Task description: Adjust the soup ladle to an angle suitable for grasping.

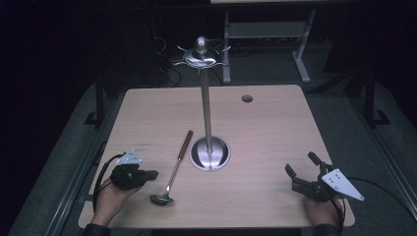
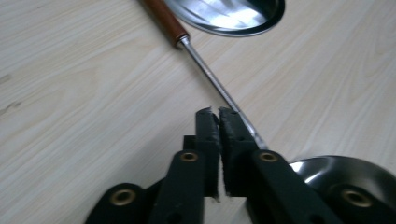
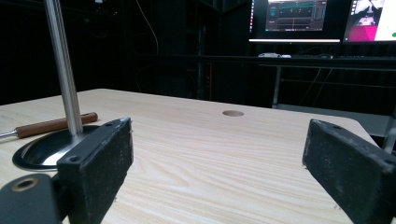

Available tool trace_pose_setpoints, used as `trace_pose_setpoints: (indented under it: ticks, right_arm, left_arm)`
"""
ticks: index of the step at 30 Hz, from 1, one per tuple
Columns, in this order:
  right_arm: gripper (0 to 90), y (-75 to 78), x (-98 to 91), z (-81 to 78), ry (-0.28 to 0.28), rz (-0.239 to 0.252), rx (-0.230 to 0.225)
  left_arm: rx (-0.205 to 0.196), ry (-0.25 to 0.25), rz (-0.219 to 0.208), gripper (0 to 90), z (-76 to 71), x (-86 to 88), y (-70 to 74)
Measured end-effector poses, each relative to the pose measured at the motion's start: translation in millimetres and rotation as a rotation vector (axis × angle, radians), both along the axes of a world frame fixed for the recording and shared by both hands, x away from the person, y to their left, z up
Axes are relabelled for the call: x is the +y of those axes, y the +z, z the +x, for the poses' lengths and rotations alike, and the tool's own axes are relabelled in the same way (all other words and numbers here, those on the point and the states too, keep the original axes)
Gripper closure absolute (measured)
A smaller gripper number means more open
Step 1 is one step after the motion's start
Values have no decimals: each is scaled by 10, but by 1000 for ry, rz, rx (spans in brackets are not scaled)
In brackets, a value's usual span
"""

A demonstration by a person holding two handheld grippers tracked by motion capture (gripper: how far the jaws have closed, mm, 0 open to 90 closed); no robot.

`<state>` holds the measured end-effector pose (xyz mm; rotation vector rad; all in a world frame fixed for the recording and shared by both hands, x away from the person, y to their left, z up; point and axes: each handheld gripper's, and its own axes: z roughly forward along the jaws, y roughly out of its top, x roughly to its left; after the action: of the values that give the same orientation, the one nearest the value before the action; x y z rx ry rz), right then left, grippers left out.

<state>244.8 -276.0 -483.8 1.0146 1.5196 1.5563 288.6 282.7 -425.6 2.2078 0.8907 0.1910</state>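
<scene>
A ladle (image 1: 173, 173) with a reddish wooden handle lies on the wooden table (image 1: 265, 128), its bowl toward the near edge. In the left gripper view its thin steel shaft (image 2: 210, 77) runs just past the right-hand jaw tip. My left gripper (image 1: 151, 174) (image 2: 218, 114) is shut with nothing between its pads, hovering beside the shaft. A tall steel stand (image 1: 207, 110) with hooks at its top rises from a round dish base (image 2: 233, 16). My right gripper (image 1: 301, 163) (image 3: 224, 172) stands open and empty at the near right.
A round cable hole (image 1: 247, 98) (image 3: 232, 113) sits near the table's far edge. In the right gripper view the stand's pole (image 3: 63, 70) and the ladle's handle (image 3: 51, 125) are at the left. Lit monitors (image 3: 303, 18) glow beyond the table.
</scene>
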Motion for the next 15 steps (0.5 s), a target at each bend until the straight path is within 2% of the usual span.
trace_pose_setpoints:
  ticks: [8, 12, 13, 15]
  right_arm:
    - [80, 0, 0, -1, 0, 0, 0]
    - [80, 0, 0, 0, 0, -1, 0]
    - [80, 0, -1, 0, 0, 0, 0]
    - [80, 0, 0, 0, 0, 0, 0]
  left_arm:
    - [17, -46, 24, 900, 49, -202, 35]
    - [25, -70, 39, 900, 88, -291, 18]
    - [34, -69, 28, 900, 94, -321, 7]
    - [44, -96, 40, 900, 117, -390, -11]
